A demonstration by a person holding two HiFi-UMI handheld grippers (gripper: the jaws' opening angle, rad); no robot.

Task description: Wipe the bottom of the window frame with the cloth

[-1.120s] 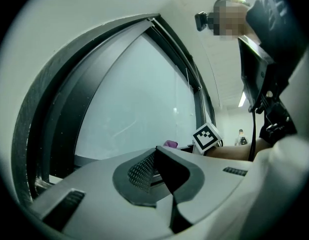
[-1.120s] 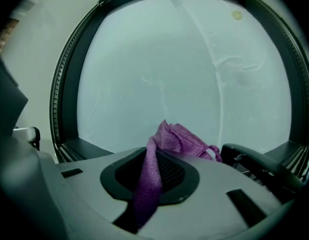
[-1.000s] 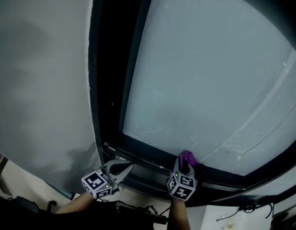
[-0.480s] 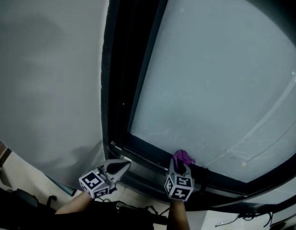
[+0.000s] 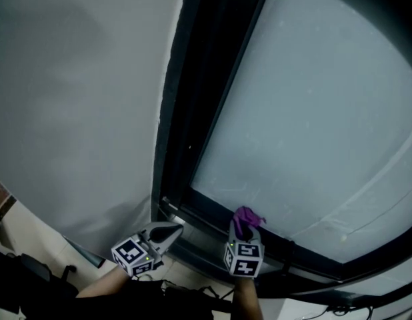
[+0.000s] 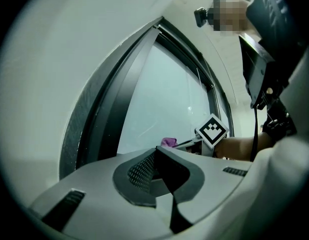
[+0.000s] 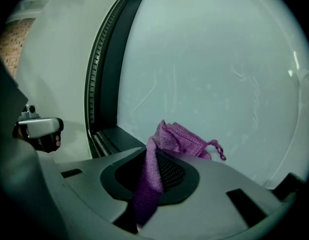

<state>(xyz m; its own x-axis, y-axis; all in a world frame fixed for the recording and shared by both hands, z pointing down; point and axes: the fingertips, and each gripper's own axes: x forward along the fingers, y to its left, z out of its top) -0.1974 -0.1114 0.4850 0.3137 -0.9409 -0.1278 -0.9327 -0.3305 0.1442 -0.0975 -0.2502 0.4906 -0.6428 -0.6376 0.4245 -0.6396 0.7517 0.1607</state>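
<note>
A purple cloth (image 5: 246,217) (image 7: 167,146) is pinched in my right gripper (image 5: 244,227), which is shut on it; the cloth's bunched end rests against the dark bottom rail of the window frame (image 5: 206,212), just under the frosted pane (image 5: 313,132). In the left gripper view the cloth (image 6: 169,142) shows small beyond the jaws. My left gripper (image 5: 167,233) sits to the left, near the frame's lower left corner (image 5: 167,209), jaws shut and holding nothing.
A white wall (image 5: 79,105) runs left of the dark upright frame member (image 5: 193,99). Black cables (image 5: 193,291) and dark gear lie below the sill. A monitor on an arm (image 6: 259,69) stands behind at the right.
The right gripper with the cloth has slid left along the bottom rail. The head view has shifted, so the frame sits further right. The left gripper has hardly moved.
</note>
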